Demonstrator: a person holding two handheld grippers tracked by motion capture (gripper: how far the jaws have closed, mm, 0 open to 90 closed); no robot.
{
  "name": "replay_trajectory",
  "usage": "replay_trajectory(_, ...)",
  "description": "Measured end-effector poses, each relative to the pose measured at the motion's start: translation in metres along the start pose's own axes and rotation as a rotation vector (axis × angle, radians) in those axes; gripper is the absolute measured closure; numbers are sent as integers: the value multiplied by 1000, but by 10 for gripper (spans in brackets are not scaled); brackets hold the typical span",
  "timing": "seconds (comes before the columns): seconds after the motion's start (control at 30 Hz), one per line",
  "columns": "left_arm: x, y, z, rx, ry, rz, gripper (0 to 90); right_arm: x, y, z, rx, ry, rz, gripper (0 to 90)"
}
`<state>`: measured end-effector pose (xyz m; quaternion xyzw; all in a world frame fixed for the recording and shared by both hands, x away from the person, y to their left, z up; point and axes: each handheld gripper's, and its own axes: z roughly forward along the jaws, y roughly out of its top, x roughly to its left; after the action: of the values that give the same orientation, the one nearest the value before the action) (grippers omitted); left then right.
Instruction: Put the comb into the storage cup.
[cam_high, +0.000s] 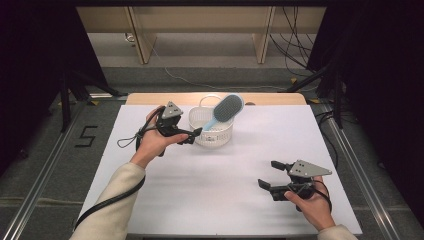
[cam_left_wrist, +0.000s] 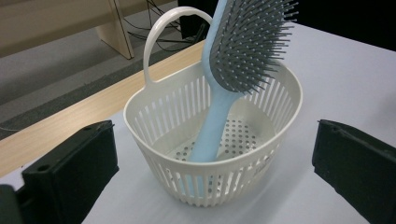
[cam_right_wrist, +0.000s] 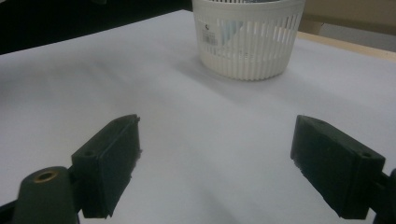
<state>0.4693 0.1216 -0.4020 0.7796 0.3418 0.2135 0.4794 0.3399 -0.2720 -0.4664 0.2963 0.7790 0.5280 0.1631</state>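
We count two hand-held grippers, one basket, one hairbrush. Far left, the left hand-held gripper (cam_high: 196, 134) sits just beside the white slotted basket (cam_high: 224, 136), jaws spread, nothing between them; in the left gripper view the basket (cam_left_wrist: 163, 116) lies between and beyond the two black jaws, apart from both. One blue hairbrush (cam_high: 226, 109) stands tilted in that basket, handle end down on the perforated floor, grey-bristled head leaning out over the rim; its top is cut off in the left gripper view (cam_left_wrist: 219, 116). The basket stands near the far edge of the white desk (cam_high: 225, 200). Right, the right hand-held gripper (cam_high: 270, 175) is well apart from the basket, jaws spread wide, empty. In the right gripper view the basket's (cam_right_wrist: 247, 42) top is cut off and its small label is unreadable.
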Motion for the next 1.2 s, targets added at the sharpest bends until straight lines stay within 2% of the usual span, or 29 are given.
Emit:
replay_trajectory(0.23, 1, -8, -11, 4, -4, -7, 0, 0, 0, 0, -7, 3, 7, 164)
replay_trajectory(0.33, 1, -11, -15, 2, 11, -6, 0, 0, 0, 0, -8, 3, 8, 164)
replay_trajectory(0.47, 2, -15, -20, -2, 6, -30, 0, 0, 0, 0, -8, 4, 10, 164)
replay_trajectory(0.93, -2, -31, -32, 20, 0, -29, 0, 0, 1, -1, -8, 3, 11, 164)
replay_trajectory(1.2, -2, -39, -39, 16, 5, -42, 0, 0, 1, 0, -8, 3, 11, 165)
